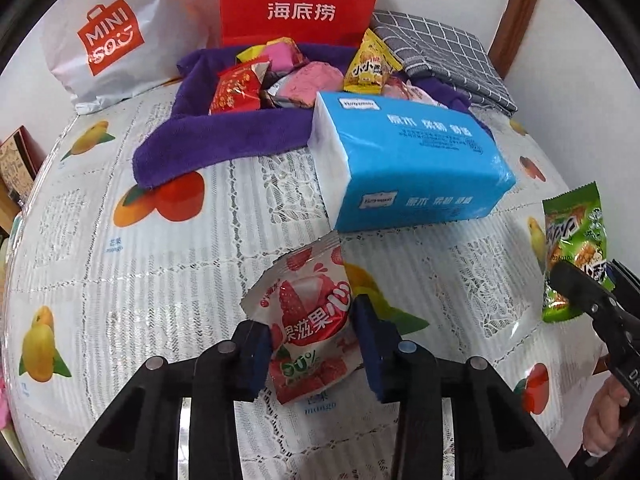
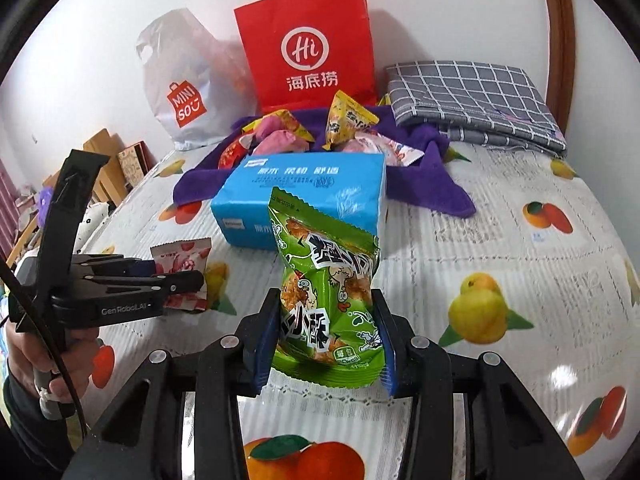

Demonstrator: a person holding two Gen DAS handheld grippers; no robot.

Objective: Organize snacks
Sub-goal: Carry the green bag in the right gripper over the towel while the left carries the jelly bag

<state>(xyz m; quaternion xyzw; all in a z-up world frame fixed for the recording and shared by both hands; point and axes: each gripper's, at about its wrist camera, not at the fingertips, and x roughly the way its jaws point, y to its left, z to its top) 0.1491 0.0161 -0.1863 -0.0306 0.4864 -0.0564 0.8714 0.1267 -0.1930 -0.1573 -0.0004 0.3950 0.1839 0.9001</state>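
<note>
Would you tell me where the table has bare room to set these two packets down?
Bare tablecloth lies right of the blue tissue pack, below the grey checked cloth; also left, before the Miniso bag. The purple towel is crowded with snacks.

Looks like somebody's home: a table with a fruit-print plastic tablecloth (image 2: 500, 216) pushed against a white wall, shopping bags from Miniso (image 2: 180, 84) and Haidilao (image 2: 308, 48) at the far edge, a folded checked cloth (image 2: 472, 96) far right, wooden furniture (image 2: 108, 160) off left.

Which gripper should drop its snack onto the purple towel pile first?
Probably left. The left gripper, holding the strawberry packet, faces the purple towel directly; the blue tissue pack blocks the right.
</note>
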